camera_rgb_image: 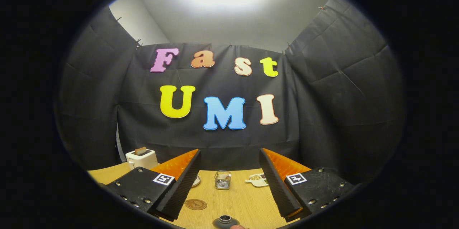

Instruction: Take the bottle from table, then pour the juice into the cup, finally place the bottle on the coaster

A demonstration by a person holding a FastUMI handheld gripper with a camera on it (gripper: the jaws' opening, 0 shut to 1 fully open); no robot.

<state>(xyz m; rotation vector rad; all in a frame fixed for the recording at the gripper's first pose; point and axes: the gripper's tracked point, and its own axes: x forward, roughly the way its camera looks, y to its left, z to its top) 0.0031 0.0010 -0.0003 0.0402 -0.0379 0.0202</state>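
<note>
Bottle point(226, 221): I see one, only its dark round cap end, low between my two fingers and nearer to me than anything else on the table point(247, 200). Its body is hidden, so I cannot tell the material or what it holds.

My gripper point(229, 178) is released: the two fingers stand wide apart with bare table between them, pressing on nothing. Each finger has a ribbed inner pad, and each carries one square printed marker on its upper face, so two markers in all.

One cup point(222, 180) stands upright beyond the fingers, midway between them. It is clear glass, squarish, with faceted walls.

One coaster point(195, 204) lies flat just beside the left finger, between the cup and the bottle. It is a thin round disc, wood-brown, with a faint mark at its centre.

One small pale dish point(257, 180) sits right of the cup, holding something grainy. One white rim point(196, 181) peeks out behind the left finger; what it belongs to I cannot tell.

One white toaster point(141, 158) stands at the far left, one brown slice in its slot.

The table is light wood grain.
</note>
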